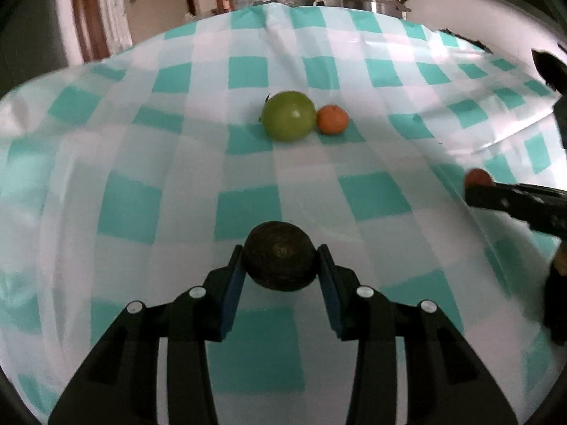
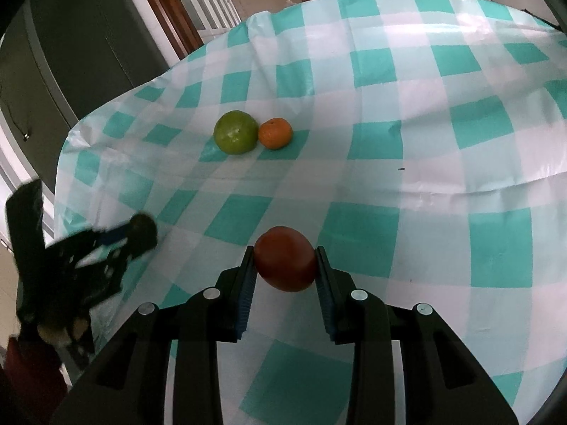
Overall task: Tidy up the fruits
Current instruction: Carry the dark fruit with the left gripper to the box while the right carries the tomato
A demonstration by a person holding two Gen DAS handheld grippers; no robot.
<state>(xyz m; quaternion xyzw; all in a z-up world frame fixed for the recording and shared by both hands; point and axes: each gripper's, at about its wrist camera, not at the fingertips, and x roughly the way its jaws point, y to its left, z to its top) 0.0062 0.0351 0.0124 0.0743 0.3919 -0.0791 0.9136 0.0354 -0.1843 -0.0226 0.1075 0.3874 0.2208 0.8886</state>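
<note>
My left gripper (image 1: 281,258) is shut on a dark, rough-skinned avocado (image 1: 280,255), held between its blue pads above the cloth. My right gripper (image 2: 285,260) is shut on a red tomato (image 2: 285,258). In the middle of the table a green apple (image 1: 288,116) lies touching a small orange mandarin (image 1: 332,119); the right wrist view shows the same apple (image 2: 235,136) and mandarin (image 2: 275,133). The right gripper with the tomato (image 1: 478,178) shows at the right edge of the left wrist view. The left gripper with the avocado (image 2: 143,230) shows blurred at the left of the right wrist view.
A teal and white checked tablecloth (image 1: 248,74) covers the table, wrinkled at the right. Metal pots (image 1: 375,0) stand past the far edge. A dark cabinet (image 2: 71,53) stands beyond the table's left edge, with wooden door frames (image 1: 88,17) behind.
</note>
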